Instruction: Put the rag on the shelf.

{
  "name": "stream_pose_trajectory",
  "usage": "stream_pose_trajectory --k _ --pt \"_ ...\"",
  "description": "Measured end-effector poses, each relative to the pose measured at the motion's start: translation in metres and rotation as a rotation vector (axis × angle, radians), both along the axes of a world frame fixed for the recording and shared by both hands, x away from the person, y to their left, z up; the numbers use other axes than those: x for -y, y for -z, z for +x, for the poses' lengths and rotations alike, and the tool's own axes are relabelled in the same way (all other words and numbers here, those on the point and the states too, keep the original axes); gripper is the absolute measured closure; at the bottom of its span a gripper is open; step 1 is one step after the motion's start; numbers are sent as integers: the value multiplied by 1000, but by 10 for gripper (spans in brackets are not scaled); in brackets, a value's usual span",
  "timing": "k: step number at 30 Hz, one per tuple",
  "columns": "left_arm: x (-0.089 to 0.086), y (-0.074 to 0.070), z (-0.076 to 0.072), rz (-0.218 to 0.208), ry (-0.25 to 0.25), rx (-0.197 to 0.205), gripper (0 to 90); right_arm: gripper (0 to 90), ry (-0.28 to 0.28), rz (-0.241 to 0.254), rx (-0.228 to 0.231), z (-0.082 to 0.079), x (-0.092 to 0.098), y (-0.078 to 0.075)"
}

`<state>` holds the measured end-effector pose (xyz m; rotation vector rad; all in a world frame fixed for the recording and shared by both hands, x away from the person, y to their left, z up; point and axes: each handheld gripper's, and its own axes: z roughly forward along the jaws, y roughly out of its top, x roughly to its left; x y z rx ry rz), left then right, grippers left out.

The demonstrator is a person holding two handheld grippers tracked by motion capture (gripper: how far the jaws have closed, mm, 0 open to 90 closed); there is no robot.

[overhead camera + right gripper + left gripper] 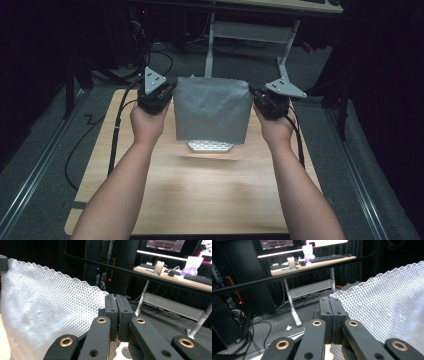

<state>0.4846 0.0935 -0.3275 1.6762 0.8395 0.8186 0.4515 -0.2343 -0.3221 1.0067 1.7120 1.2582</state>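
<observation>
A silvery, diamond-embossed sheet [212,109] hangs spread above the wooden table [200,195], held up by its two top corners. My left gripper [172,90] is shut on the sheet's top left corner; in the left gripper view the jaws [333,307] press together with the sheet [392,310] running off to the right. My right gripper [252,95] is shut on the top right corner; in the right gripper view its jaws [116,306] pinch the sheet [45,310], which spreads to the left. The sheet's lower edge curls brightly [210,145] just above the table.
Beyond the table stands a white-legged desk [250,30] with a keyboard [327,258] and monitors. Cables [95,135] trail down the left side onto the grey floor. A black bar [287,275] crosses the background. Dark equipment racks stand on the left.
</observation>
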Motion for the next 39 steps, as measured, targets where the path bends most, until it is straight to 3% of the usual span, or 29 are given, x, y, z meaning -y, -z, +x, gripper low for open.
stream_pose_trajectory --k 2,7,8,11,12,13,16,26,31,39 --pt "4 7 13 15 -1 -29 899 897 5 6 -23 16 3 4" --pt "7 21 26 25 15 -85 899 897 11 4 -52 31 7 11" --pt "8 30 30 44 17 -114 899 896 14 -10 -88 38 8 18" --pt "8 40 32 49 19 -142 899 896 14 -35 -117 43 7 27" --pt "7 45 33 48 19 -156 899 896 3 -32 -151 47 7 36" --pt "6 49 34 46 22 -169 899 896 -3 -37 -155 49 7 41" --pt "4 59 34 51 39 -208 899 896 -13 -30 -172 50 7 49" --pt "-2 82 24 46 76 -258 898 895 -39 8 -223 45 10 84" --pt "-5 97 16 3 97 -276 898 895 -48 13 -223 40 11 90" --pt "-4 104 10 -5 117 -285 898 894 -61 30 -221 34 14 96"
